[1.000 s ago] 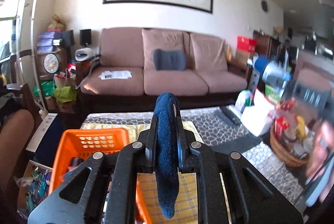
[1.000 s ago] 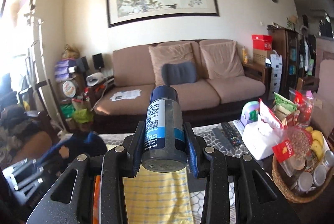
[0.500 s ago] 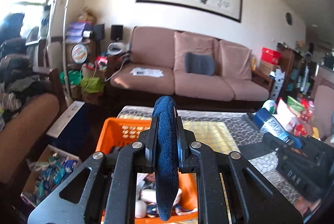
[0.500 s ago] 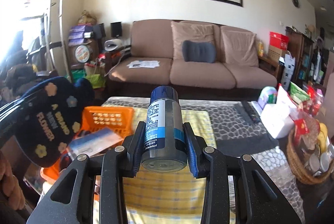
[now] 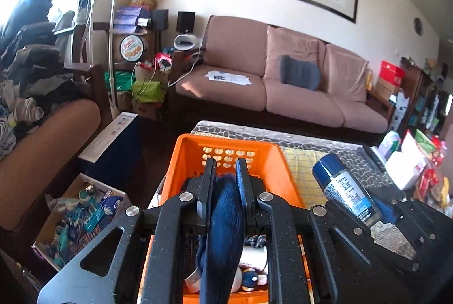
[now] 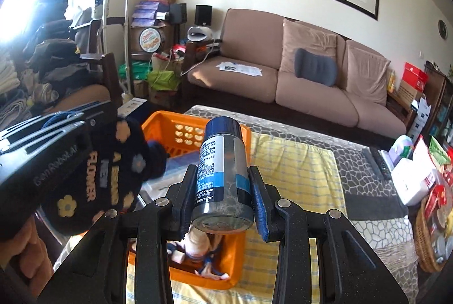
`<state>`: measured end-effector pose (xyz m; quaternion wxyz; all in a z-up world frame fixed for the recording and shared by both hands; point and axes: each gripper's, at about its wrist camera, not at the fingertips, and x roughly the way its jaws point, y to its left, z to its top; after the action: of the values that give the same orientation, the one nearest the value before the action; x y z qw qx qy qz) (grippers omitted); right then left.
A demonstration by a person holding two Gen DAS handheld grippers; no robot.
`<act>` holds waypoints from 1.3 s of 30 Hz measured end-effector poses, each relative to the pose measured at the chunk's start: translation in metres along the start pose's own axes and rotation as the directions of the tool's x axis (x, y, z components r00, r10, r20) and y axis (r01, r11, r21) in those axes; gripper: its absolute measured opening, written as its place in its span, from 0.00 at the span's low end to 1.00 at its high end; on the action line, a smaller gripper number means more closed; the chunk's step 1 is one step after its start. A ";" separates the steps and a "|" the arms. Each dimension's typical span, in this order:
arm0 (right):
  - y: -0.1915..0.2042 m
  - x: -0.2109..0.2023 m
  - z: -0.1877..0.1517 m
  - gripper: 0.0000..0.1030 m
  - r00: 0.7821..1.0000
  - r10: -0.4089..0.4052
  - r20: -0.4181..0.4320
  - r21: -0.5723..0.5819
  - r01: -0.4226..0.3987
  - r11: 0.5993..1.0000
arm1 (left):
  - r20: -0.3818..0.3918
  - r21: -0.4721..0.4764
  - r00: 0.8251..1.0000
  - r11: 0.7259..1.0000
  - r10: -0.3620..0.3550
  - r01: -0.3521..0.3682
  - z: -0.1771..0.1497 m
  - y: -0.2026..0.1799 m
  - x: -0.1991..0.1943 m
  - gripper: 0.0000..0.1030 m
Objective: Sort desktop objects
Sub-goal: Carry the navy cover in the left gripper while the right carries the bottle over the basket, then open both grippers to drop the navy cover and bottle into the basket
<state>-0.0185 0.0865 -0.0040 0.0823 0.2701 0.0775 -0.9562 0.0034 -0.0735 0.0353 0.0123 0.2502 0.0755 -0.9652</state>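
Right wrist view: I am holding the blue can [image 6: 222, 176] and dark cloth [image 6: 113, 176] in tight claws above the half-filled orange basket [image 6: 184, 131], both waiting to go in.

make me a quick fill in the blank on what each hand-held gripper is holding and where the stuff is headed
1. The left hand-held gripper is shut on a dark blue ____ item with flower patches.
2. The right hand-held gripper clamps a blue and grey ____.
3. Both hover over a basket coloured ____.
4. The basket sits on a ____ checked cloth.

Missing words: fabric; spray can; orange; yellow
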 end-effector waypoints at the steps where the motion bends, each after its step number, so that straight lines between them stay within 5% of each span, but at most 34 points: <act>1: 0.003 0.001 -0.001 0.35 1.000 0.002 0.000 0.001 -0.002 1.000 | -0.011 0.004 1.000 1.000 0.005 -0.005 -0.001 0.000 0.002 0.12; 12: 0.012 0.027 -0.002 0.35 0.999 0.031 -0.036 -0.001 -0.031 1.000 | -0.030 0.014 0.999 1.000 0.026 -0.026 0.000 0.005 0.010 0.12; 18: 0.011 0.034 -0.009 0.35 0.997 0.046 -0.066 -0.014 -0.047 0.999 | 0.046 -0.006 0.999 1.000 0.015 -0.014 0.018 0.015 0.012 0.13; 22: 0.003 0.041 -0.012 0.35 0.994 0.057 -0.088 0.020 -0.055 0.998 | -0.077 -0.004 0.997 1.000 0.010 -0.011 0.010 0.015 0.046 0.13; 28: -0.005 0.046 -0.014 0.35 0.990 0.073 -0.120 0.055 -0.066 0.996 | -0.272 -0.065 0.960 0.997 -0.060 0.044 -0.009 0.008 0.067 0.14; 32: -0.006 0.050 -0.017 0.35 0.986 0.086 -0.141 0.072 -0.077 0.995 | -0.301 -0.031 0.952 0.999 -0.044 0.036 -0.020 -0.006 0.069 0.31; 36: -0.009 0.058 -0.020 0.35 0.975 0.123 -0.183 0.104 -0.106 0.989 | -0.331 -0.097 0.942 0.995 -0.057 0.026 -0.024 -0.004 0.072 0.44; 39: -0.012 0.066 -0.024 0.35 0.965 0.143 -0.220 0.125 -0.117 0.985 | -0.314 -0.172 0.933 0.977 -0.174 0.125 -0.018 -0.003 0.064 0.60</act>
<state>-0.0648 0.0955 -0.0578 0.1204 0.3869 0.0152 -0.9141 -0.0437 -0.0667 -0.0108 -0.0555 0.3989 0.1672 -0.8999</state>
